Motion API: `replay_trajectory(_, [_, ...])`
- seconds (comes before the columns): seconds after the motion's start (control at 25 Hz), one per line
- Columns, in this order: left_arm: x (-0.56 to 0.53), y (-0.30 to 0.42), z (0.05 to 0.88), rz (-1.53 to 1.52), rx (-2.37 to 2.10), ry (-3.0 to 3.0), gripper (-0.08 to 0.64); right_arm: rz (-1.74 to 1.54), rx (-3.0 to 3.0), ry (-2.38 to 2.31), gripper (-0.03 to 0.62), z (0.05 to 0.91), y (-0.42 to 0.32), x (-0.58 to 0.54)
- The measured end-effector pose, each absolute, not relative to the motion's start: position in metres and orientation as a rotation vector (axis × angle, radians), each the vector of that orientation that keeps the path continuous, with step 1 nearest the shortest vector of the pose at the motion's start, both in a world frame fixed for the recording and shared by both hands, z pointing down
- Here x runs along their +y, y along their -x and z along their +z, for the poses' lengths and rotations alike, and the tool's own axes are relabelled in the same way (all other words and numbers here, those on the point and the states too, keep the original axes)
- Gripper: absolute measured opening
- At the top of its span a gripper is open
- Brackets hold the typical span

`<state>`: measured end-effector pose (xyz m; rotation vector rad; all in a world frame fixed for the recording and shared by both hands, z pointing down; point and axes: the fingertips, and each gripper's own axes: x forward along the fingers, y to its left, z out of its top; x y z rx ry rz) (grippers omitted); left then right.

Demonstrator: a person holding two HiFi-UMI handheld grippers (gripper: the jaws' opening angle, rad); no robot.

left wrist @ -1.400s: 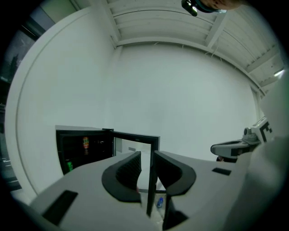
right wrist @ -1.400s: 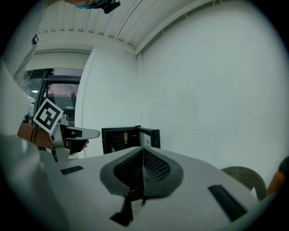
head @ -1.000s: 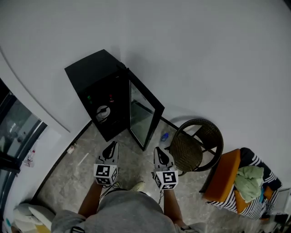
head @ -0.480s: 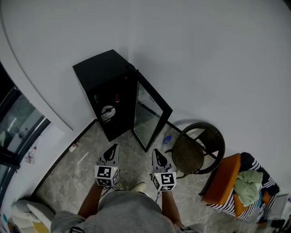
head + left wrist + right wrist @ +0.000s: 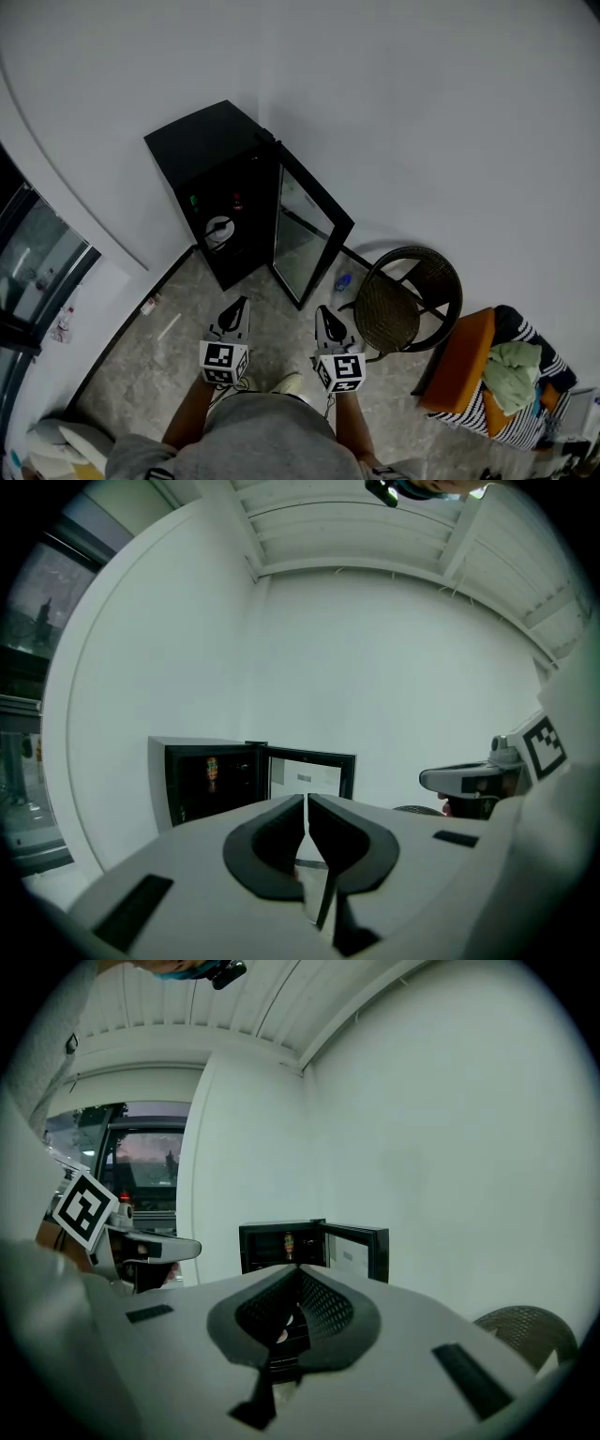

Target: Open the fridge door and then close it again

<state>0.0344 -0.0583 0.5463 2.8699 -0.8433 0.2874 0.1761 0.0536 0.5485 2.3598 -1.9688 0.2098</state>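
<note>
Opening looks done: the door [image 5: 311,225] of the black fridge [image 5: 199,155] stands swung wide, its glass panel turned out toward the wicker chair [image 5: 410,302]. Only the closing seems left. The fridge sits on the floor [image 5: 159,352] in the corner against the white wall, with small lit items showing inside. Both tools hang in front of it, well apart from it. The left tool [image 5: 240,303] has its jaws pressed together on nothing, and the right tool [image 5: 322,310] is likewise closed and empty. Neither touches the door.
</note>
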Motion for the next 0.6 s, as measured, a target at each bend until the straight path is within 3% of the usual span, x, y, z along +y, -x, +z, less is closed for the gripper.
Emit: replay_trajectory(0.6, [-0.041, -0.003, 0.552, 0.265, -0.656, -2.918, 0.015, 0.186, -1.829, -2.441, 0.025, 0.552, -0.141, 0.075])
